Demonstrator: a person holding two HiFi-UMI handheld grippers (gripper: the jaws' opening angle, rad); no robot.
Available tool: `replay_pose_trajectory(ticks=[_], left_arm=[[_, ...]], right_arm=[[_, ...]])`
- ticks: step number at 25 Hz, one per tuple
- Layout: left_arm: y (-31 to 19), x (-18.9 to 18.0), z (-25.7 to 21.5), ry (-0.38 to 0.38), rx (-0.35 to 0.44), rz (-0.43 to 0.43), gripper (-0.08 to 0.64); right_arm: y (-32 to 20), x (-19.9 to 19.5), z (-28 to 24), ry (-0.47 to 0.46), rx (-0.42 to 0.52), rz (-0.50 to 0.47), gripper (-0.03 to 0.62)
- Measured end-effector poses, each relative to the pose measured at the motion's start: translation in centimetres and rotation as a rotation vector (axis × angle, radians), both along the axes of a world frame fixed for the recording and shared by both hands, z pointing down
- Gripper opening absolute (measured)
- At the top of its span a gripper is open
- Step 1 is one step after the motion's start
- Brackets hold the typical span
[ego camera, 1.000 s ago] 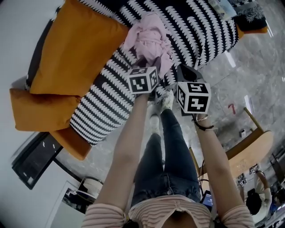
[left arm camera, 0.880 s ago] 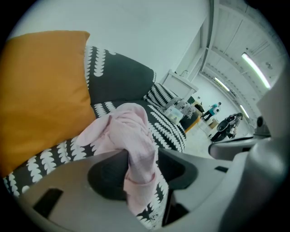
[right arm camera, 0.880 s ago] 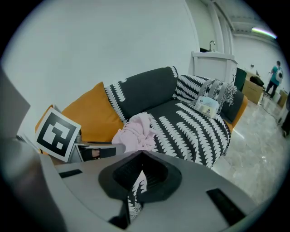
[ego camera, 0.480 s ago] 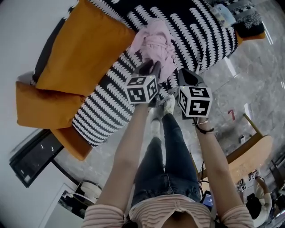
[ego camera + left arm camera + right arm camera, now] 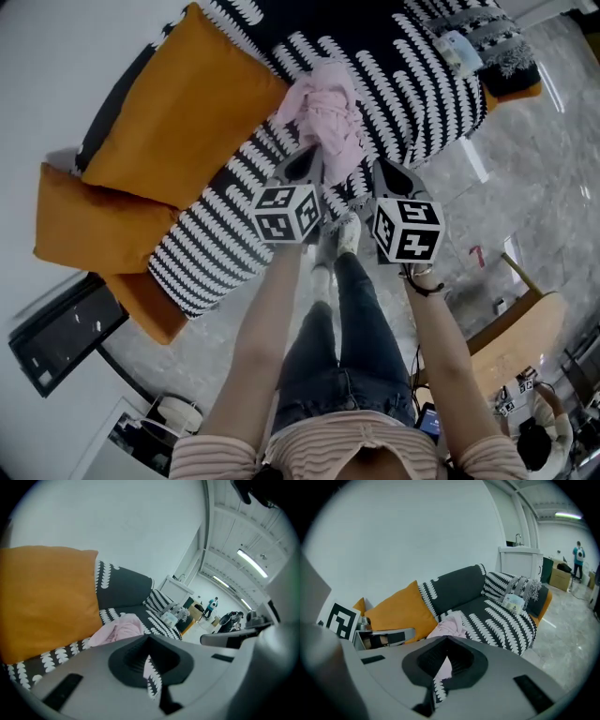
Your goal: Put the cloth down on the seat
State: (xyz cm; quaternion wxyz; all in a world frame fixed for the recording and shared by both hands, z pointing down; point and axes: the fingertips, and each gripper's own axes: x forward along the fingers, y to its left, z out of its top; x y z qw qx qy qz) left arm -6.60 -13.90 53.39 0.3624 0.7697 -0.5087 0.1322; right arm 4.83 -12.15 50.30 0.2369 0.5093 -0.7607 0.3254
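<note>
The pink cloth (image 5: 323, 108) lies crumpled on the black-and-white patterned sofa seat (image 5: 403, 89), next to an orange cushion (image 5: 187, 103). My left gripper (image 5: 307, 159) hovers just short of the cloth's near edge. Its jaws have just been closing and are now shut with nothing between them. My right gripper (image 5: 387, 171) hangs beside it over the seat's front edge, shut and empty. The cloth (image 5: 117, 630) shows beyond the left gripper (image 5: 149, 638) in the left gripper view. The cloth (image 5: 450, 625) also lies past the right gripper (image 5: 447, 640) in the right gripper view.
A second orange cushion (image 5: 94, 225) sits at the sofa's left end. A small pale packet (image 5: 457, 49) and a grey fringed pillow (image 5: 497, 37) lie at its right end. A wooden chair (image 5: 525, 337) stands on the grey floor at right. The person's legs (image 5: 337, 309) stand before the sofa.
The left gripper has drawn back and up from the cloth, and its jaws went from open to shut. The right gripper rose a little. The cloth has settled flatter on the seat.
</note>
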Motion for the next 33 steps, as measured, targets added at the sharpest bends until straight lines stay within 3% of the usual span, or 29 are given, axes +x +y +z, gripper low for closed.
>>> replay_pose_trajectory(ticks=[19,26,33], left_arm=[[5.2,-2.0,-13.2,0.023,0.257,0.004,0.012],[5.4,-1.3,-12.1,-0.01,0.296,0.017,0.012],[6.1,-0.4,-13.3,0.002,0.278,0.036,0.012]], right_arm=[[4.9,-2.1,-11.7,-0.091,0.259,-0.007,0.008],[4.9,-0.4,-9.4,-0.121,0.27,0.002,0.008],[5.4,1.5,-12.7,-0.124,0.315,0.023,0.008]])
